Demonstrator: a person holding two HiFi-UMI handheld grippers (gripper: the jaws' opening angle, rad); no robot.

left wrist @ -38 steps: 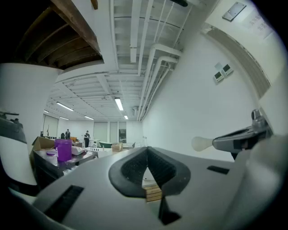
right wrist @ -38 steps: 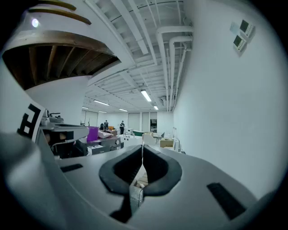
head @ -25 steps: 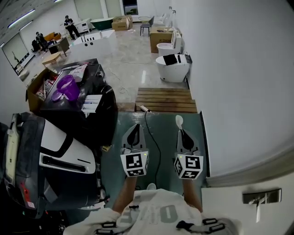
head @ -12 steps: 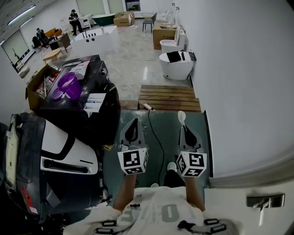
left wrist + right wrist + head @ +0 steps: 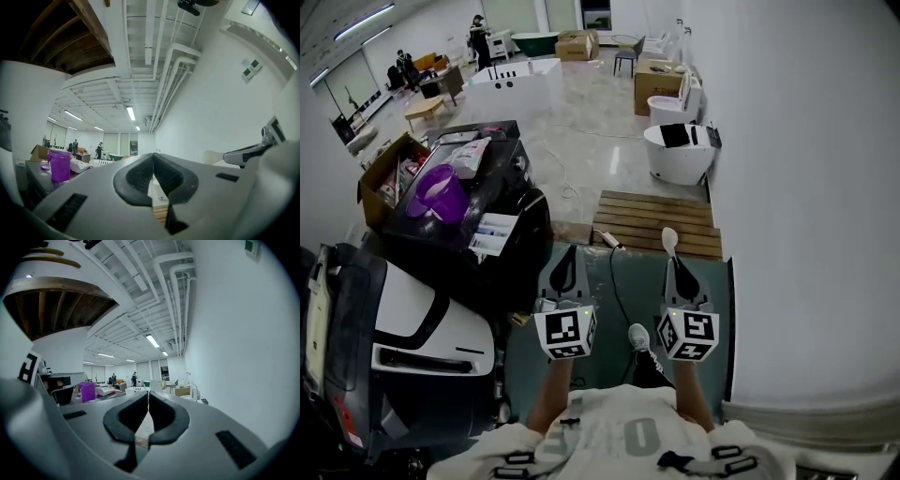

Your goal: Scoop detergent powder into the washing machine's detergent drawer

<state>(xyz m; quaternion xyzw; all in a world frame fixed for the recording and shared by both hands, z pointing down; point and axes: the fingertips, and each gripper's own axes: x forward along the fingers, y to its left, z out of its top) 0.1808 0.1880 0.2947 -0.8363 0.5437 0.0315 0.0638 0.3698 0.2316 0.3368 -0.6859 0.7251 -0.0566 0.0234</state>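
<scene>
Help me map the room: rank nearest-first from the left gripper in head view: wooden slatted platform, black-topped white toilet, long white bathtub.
1. Wooden slatted platform, just ahead-right.
2. Black-topped white toilet, beyond the platform.
3. Long white bathtub, far back-left.

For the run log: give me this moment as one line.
left gripper: shut, empty | right gripper: shut on white scoop | washing machine: at left, untouched

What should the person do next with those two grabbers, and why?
Probably swing the right gripper, its fingers shut on a white scoop, leftward toward the purple tub on the dark table, which may hold the powder. Both grippers point ahead over the green mat, away from the tub and the washing machine; the left gripper is shut and empty.
</scene>
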